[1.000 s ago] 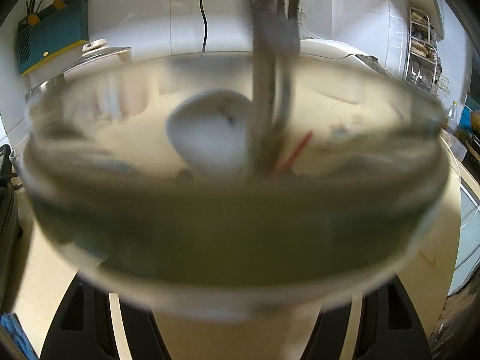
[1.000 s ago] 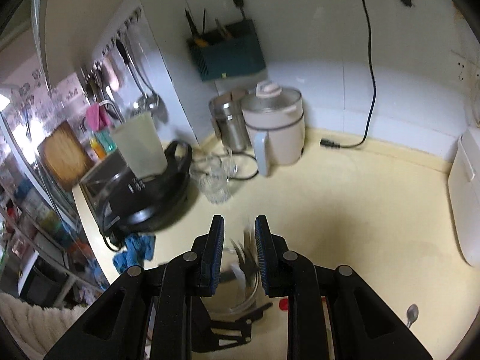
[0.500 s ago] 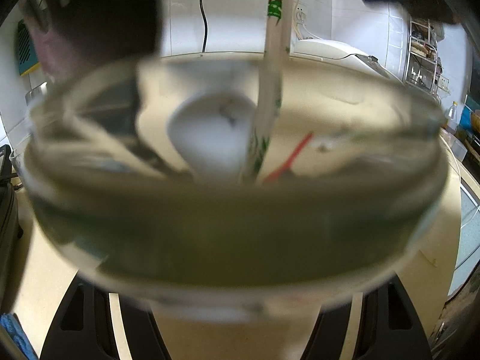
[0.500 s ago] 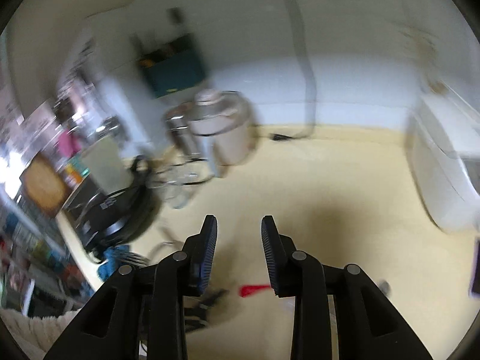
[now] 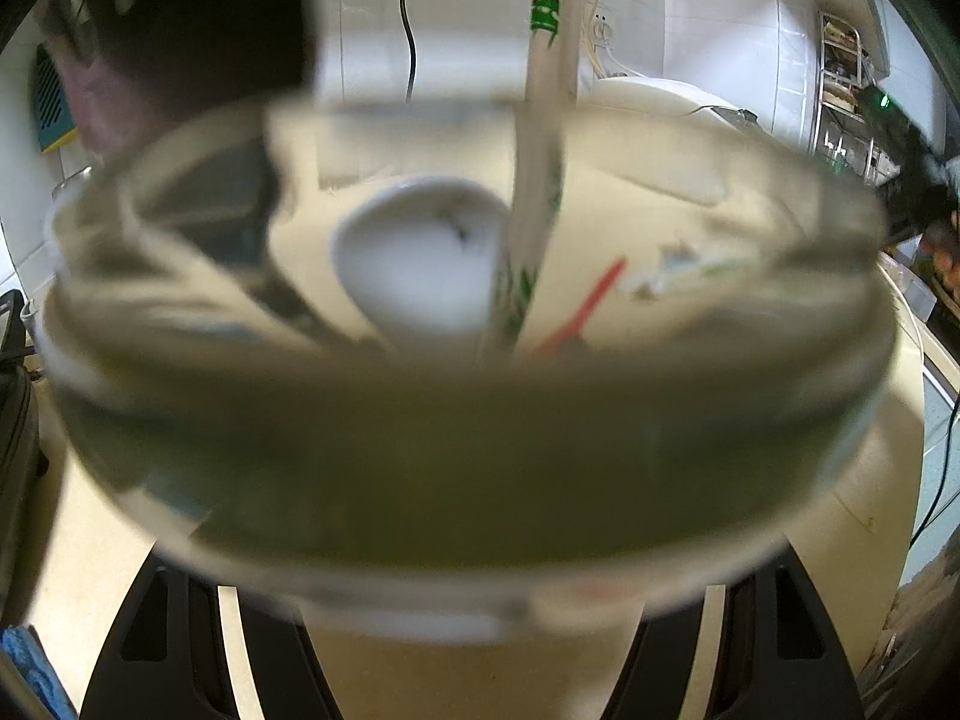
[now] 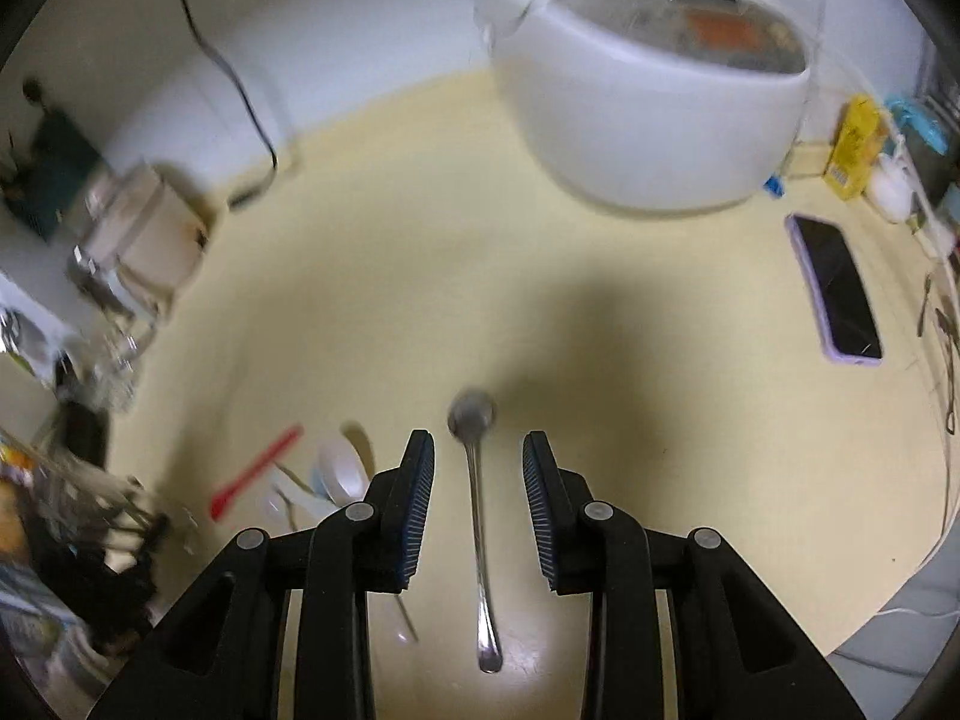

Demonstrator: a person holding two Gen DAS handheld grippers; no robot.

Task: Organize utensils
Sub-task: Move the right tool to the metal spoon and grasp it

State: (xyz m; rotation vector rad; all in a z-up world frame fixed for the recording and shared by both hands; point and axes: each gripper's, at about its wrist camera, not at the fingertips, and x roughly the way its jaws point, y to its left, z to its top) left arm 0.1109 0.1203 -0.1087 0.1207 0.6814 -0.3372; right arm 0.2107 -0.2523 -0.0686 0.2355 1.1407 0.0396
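Note:
My left gripper holds a clear glass jar [image 5: 468, 456] that fills the left wrist view; its fingertips are hidden behind the glass. Paper-wrapped chopsticks [image 5: 540, 138] stand in the jar. Through the glass I see a white ceramic spoon [image 5: 420, 258] and a red utensil [image 5: 585, 306] on the counter. My right gripper [image 6: 477, 480] is open and empty, hovering over a metal spoon [image 6: 477, 516] that lies between its fingers on the counter. The white spoon [image 6: 342, 468] and red utensil [image 6: 255, 471] lie to its left.
A white rice cooker [image 6: 648, 90] stands at the back of the yellow counter [image 6: 420, 276]. A phone [image 6: 840, 294] lies at the right. A steamer pot [image 6: 150, 234] and glassware sit at the left. More cutlery lies at the far right edge [image 6: 945, 336].
My right gripper swung right and down from above the jar to over the metal spoon, and its jaws opened wider. The chopsticks stay standing in the jar.

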